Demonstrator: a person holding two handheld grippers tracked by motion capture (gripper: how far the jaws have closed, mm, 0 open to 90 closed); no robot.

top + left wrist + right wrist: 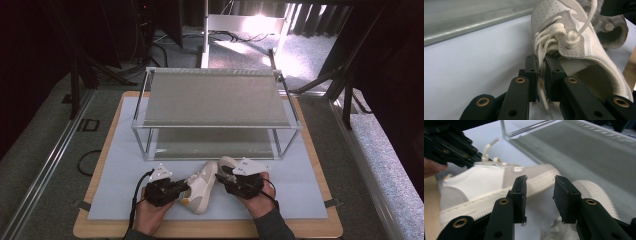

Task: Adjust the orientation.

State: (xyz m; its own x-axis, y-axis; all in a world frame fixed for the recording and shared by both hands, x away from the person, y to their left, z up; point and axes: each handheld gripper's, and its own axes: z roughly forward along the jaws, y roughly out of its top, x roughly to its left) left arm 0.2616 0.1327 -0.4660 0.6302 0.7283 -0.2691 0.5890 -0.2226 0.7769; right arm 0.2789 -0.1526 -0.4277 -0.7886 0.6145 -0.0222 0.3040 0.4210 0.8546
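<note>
We have two pale shoes lying on the light mat (125, 165) just in front of a two-shelf metal rack (215, 100), and neither has reached a shelf yet, so most of the work looks to be ahead of us. Our left gripper (540, 75) is clamped tight on the laces (544, 41) of the nearer shoe (200, 187), the jaws pinching a lace strand beside the tongue. Our right gripper (539, 195) has its jaws partly apart with nothing between them; the side of that shoe (486, 185) lies just beyond the tips, and the other shoe (227, 167) sits close by it. Judging from this, lifting each shoe onto the rack is what remains. The mat covers a wooden board (100, 227) on a grey carpeted floor (40, 150), with dark curtains and bright light at the back of the room.
</note>
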